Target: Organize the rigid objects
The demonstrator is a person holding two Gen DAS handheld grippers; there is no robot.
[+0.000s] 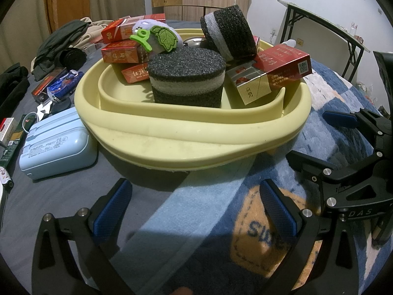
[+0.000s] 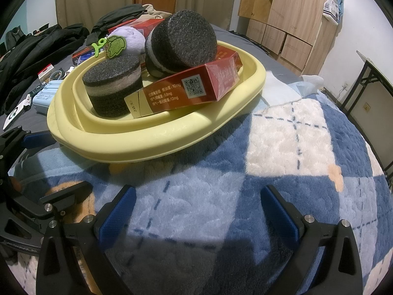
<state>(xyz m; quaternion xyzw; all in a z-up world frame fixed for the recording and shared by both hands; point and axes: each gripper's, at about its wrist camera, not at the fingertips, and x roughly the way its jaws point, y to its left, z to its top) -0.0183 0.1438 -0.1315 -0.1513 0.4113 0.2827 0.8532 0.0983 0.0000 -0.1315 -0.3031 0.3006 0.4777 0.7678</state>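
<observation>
A pale yellow basin (image 1: 186, 135) (image 2: 152, 142) sits on the bed. It holds an upright black-and-grey foam cylinder (image 1: 186, 78) (image 2: 113, 86), a tilted second cylinder (image 1: 228, 32) (image 2: 181, 41), several red cigarette boxes (image 1: 277, 71) (image 2: 186, 88) and a purple plush with a green leaf (image 1: 162, 34) (image 2: 122, 41). My left gripper (image 1: 194, 211) is open and empty in front of the basin. My right gripper (image 2: 196, 213) is open and empty over the blanket, right of the left one; it also shows in the left wrist view (image 1: 316, 140).
A light blue case (image 1: 56, 145) lies left of the basin, with small boxes and packets (image 1: 54, 86) and dark clothes (image 1: 61, 41) beyond. A blue checked blanket (image 2: 282, 152) covers the near bed. A folding table (image 1: 326, 27) and a wooden wardrobe (image 2: 285, 12) stand at the right.
</observation>
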